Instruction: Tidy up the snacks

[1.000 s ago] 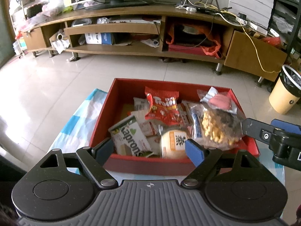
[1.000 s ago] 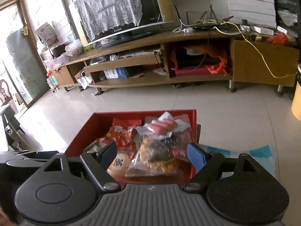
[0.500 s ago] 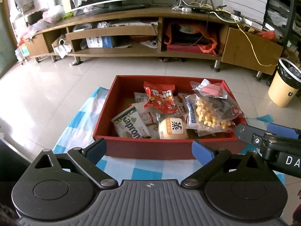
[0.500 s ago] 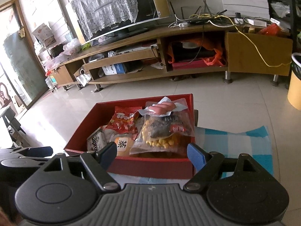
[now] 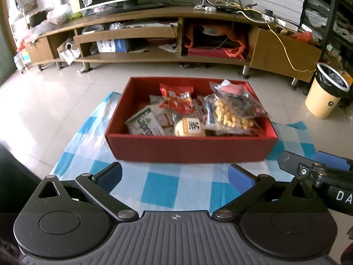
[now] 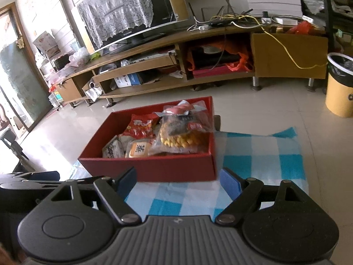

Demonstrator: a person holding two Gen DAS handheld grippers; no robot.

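Observation:
A red box (image 5: 189, 148) stands on a blue-and-white checked cloth (image 5: 161, 187) and holds several snack packs. Among them are a red candy bag (image 5: 177, 98), a clear bag of yellow puffs (image 5: 231, 110), a white-and-green packet (image 5: 143, 125) and a round bun (image 5: 189, 127). My left gripper (image 5: 175, 175) hovers over the cloth short of the box, its jaws opening with nothing between them. My right gripper (image 6: 178, 181) is open and empty in front of the red box (image 6: 154, 167), near its right corner. The clear bag (image 6: 183, 132) lies on top.
A long wooden TV stand (image 5: 154, 35) with a television and cluttered shelves runs along the back wall. A yellow waste bin (image 5: 326, 92) stands at the right. Tiled floor surrounds the cloth. The right gripper's arm (image 5: 313, 172) shows at the left view's right edge.
Both grippers have drawn back from over the box, so its near wall and the cloth now show. The left jaws have spread wider. The snacks have not moved.

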